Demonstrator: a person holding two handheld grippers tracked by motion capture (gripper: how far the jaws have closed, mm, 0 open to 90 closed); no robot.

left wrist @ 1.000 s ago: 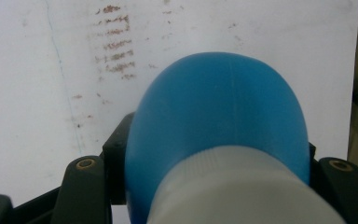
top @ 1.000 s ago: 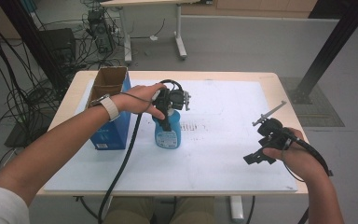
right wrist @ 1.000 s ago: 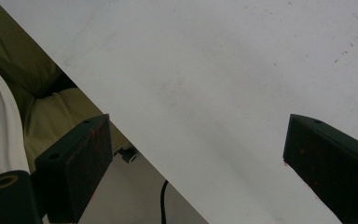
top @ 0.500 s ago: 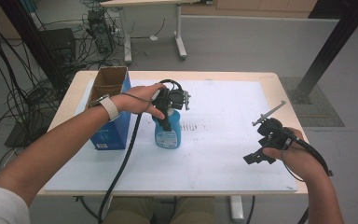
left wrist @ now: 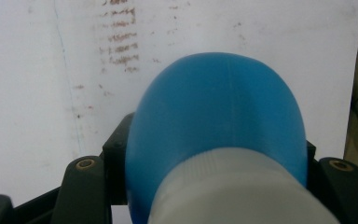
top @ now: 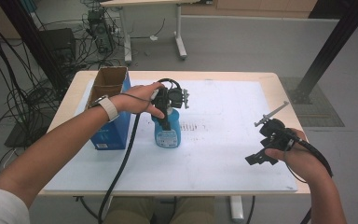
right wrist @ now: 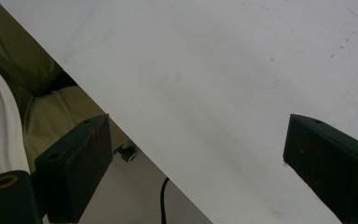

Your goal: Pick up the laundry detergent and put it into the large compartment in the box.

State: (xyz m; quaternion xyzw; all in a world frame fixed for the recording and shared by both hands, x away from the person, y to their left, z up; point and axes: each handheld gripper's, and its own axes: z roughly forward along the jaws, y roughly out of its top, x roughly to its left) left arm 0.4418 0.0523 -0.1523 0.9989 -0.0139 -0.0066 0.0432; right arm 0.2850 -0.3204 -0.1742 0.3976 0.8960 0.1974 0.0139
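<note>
1. White sheet (top: 223, 154) covers most of your table (top: 270, 79), and it gives the bottle a flat, bare place to stand. Keep the work over it, away from the near edge.

2. Cardboard box (top: 107, 100), open at the top, stands upright just left of the bottle with a narrow gap between them. If you lift, go straight up first so the base does not clip the box wall.

3. Blue bottle (top: 168, 133) stands upright on the sheet, left of centre, label facing you. From the left gripper view you look down over its grey cap (left wrist: 242, 191) and blue shoulder (left wrist: 219, 112), so the grip sits high, at the neck.

4. Left gripper (top: 167, 109) is clenched on the bottle's neck, one jaw on either side. A high hold like this probably lets the body swing, so keep your wrist vertical and move slowly; don't tilt until the base is clear of the sheet.

5. Right gripper (top: 261, 156) hangs over the sheet's near right corner, well apart from the bottle, jaws spread wide with nothing between them. Bring it in low against the bottle's body if you need to steady it, and close only once both pads (right wrist: 74, 163) are square to the wall.
</note>
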